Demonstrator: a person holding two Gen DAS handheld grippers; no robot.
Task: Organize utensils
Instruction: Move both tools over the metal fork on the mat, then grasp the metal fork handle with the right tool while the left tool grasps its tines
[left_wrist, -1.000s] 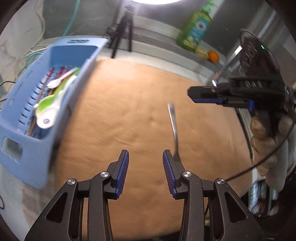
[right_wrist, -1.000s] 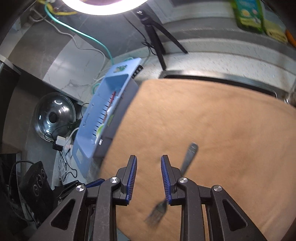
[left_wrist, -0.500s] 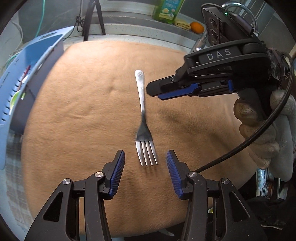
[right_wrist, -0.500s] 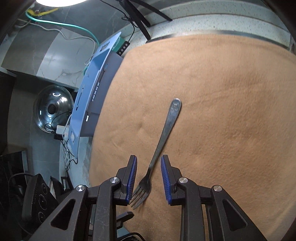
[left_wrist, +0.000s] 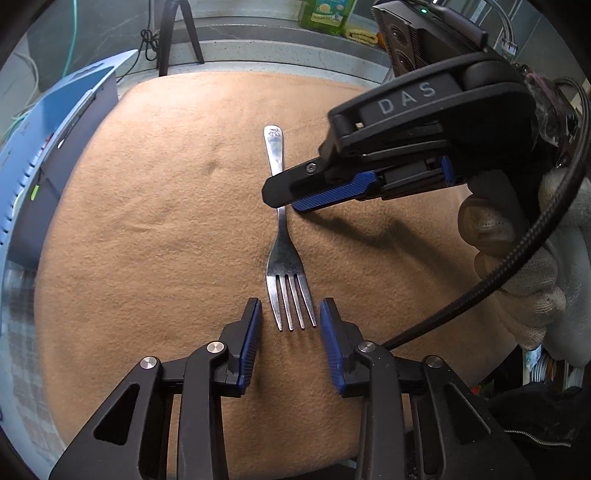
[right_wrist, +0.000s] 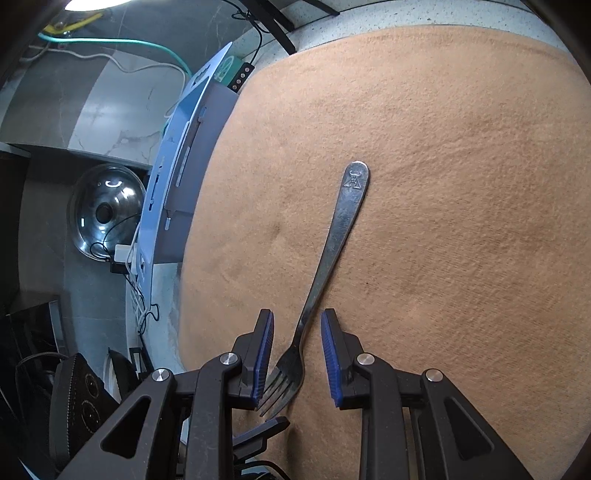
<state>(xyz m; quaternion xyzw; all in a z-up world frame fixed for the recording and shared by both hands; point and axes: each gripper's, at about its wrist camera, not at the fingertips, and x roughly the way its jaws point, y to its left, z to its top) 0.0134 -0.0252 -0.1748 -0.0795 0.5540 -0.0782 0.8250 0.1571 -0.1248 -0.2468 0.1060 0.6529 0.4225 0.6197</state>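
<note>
Left wrist view: silver metal fork (left_wrist: 282, 236) flat on the tan cloth (left_wrist: 155, 221). Left gripper (left_wrist: 290, 317), just closing, brackets the prongs, not pinching. Right gripper (right_wrist: 297, 332) straddles the fork's neck, gripping nothing.

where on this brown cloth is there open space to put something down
Bare patches: between the fork and the blue basket at left, and the wide stretch beyond the fork's handle on the brown cloth. Crowded: the near middle, where the left gripper and right gripper straddle the fork.

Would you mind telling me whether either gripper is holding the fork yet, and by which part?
Neither: the fork lies on the cloth; left gripper brackets its tines, right gripper straddles its neck.
</note>
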